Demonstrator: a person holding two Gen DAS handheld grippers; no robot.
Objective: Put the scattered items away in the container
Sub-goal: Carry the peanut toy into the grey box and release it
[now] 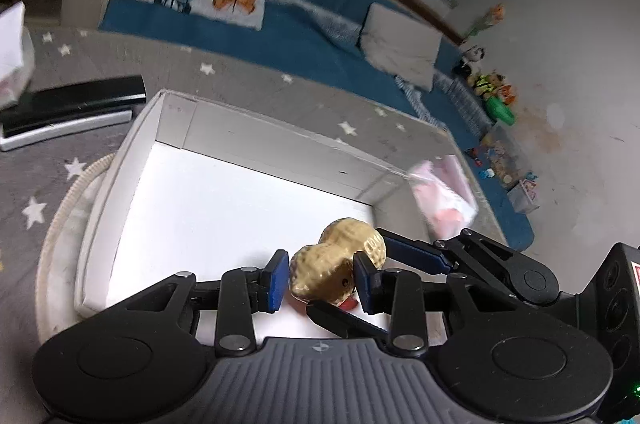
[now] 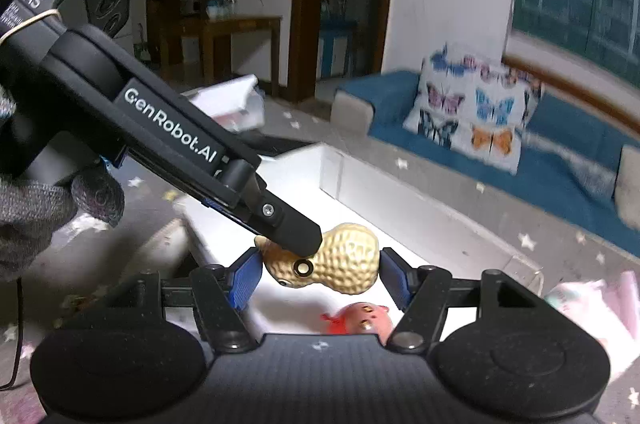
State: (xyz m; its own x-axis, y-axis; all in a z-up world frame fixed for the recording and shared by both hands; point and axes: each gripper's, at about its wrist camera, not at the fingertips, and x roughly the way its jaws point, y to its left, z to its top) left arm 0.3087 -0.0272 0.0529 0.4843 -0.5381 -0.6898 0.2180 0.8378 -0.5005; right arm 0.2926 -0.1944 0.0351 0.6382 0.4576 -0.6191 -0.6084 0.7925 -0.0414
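Tan dimpled plastic peanut toy over white cardboard box. Left gripper blue pads pinch it at both sides. Right gripper spread around same toy, pads just beside, contact unclear. Small red-orange figurine on box floor below. Pink packet beside box.

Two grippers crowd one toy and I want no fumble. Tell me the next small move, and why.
Probably ease the left gripper open so the peanut toy drops: it hangs over the white box, where a pink toy already lies. The right gripper brackets the peanut toy too; whether it grips is unclear, so it may need opening as well.
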